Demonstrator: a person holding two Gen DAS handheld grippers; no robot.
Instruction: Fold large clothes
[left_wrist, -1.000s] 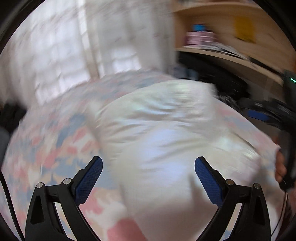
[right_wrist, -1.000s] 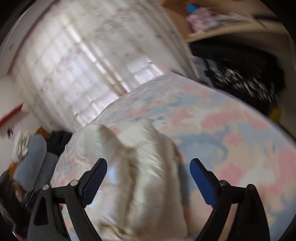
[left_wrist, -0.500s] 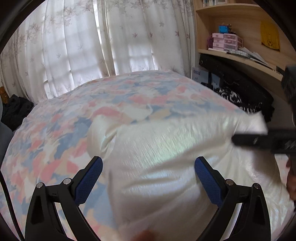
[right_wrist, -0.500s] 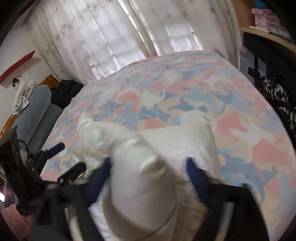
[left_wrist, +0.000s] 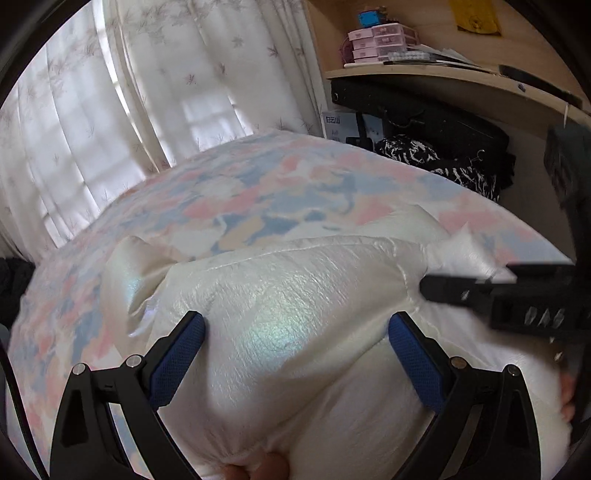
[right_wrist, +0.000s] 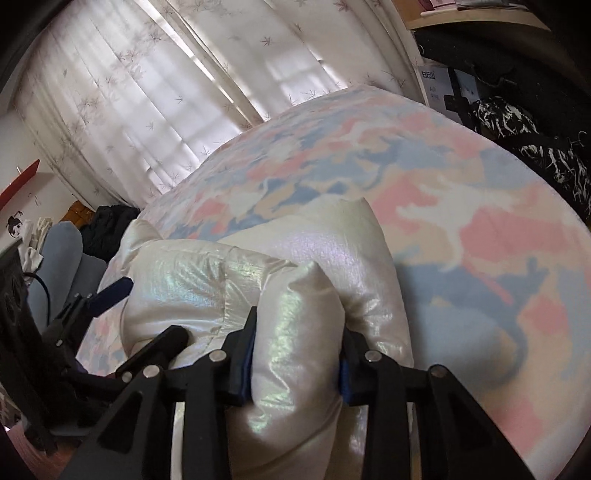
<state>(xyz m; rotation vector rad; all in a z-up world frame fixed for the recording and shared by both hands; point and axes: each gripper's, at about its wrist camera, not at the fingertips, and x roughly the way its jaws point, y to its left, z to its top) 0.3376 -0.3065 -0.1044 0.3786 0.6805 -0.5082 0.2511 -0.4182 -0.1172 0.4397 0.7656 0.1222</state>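
A puffy, shiny white padded jacket (left_wrist: 288, 295) lies bunched on a bed with a pink, blue and cream cover (left_wrist: 258, 192). My left gripper (left_wrist: 295, 332) is open, its blue pads (left_wrist: 177, 354) wide apart over the jacket's near part. My right gripper (right_wrist: 295, 350) is shut on a thick fold of the jacket (right_wrist: 299, 325); it also shows in the left wrist view (left_wrist: 480, 295) at the jacket's right side. The left gripper shows in the right wrist view (right_wrist: 107, 291) at the jacket's left edge.
White curtains (left_wrist: 147, 110) hang behind the bed. A wooden shelf (left_wrist: 443, 74) with small boxes and dark clothes (left_wrist: 443, 158) stand at the right. A grey cushion and dark bundle (right_wrist: 107, 225) lie left of the bed.
The right gripper has closed on a fold of the jacket; a second ago it was open. The left gripper has moved in low over the jacket and stays open.
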